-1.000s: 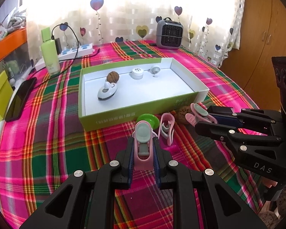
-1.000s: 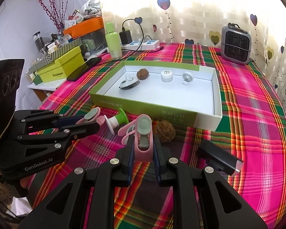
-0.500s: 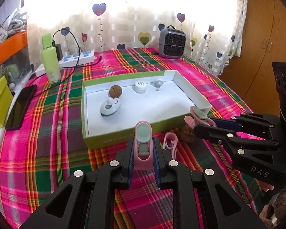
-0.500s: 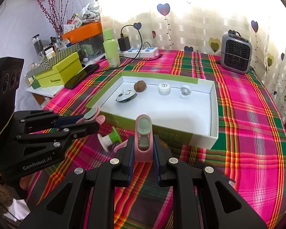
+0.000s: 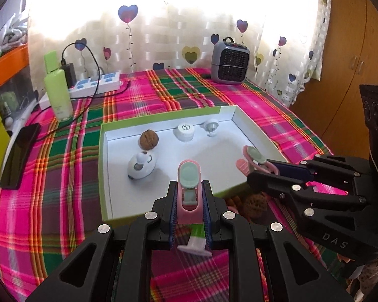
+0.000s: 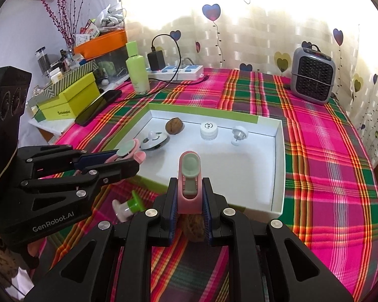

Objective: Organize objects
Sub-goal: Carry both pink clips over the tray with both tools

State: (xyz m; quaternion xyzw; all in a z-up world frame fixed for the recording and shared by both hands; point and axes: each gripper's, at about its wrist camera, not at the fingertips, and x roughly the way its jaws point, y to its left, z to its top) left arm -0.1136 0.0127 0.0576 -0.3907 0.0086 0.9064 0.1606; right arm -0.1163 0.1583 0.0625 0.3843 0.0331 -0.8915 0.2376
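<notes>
Between the left gripper pads: one pink clip, clamped, green tip projecting past the fingertips above the near wall of the box. Right gripper: closed likewise on a second pink clip, also over the near wall. Inside the box: walnut, white cap, two small white items. Outside, on the cloth: second walnut, green-and-white piece.

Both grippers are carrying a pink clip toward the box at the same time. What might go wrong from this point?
1. The left gripper and right gripper, each shut on a pink clip, converge over the white box; they may collide.
2. A released clip could knock the walnut or white cap inside.
3. The second walnut and green-and-white piece outside the near wall may be overlooked.
</notes>
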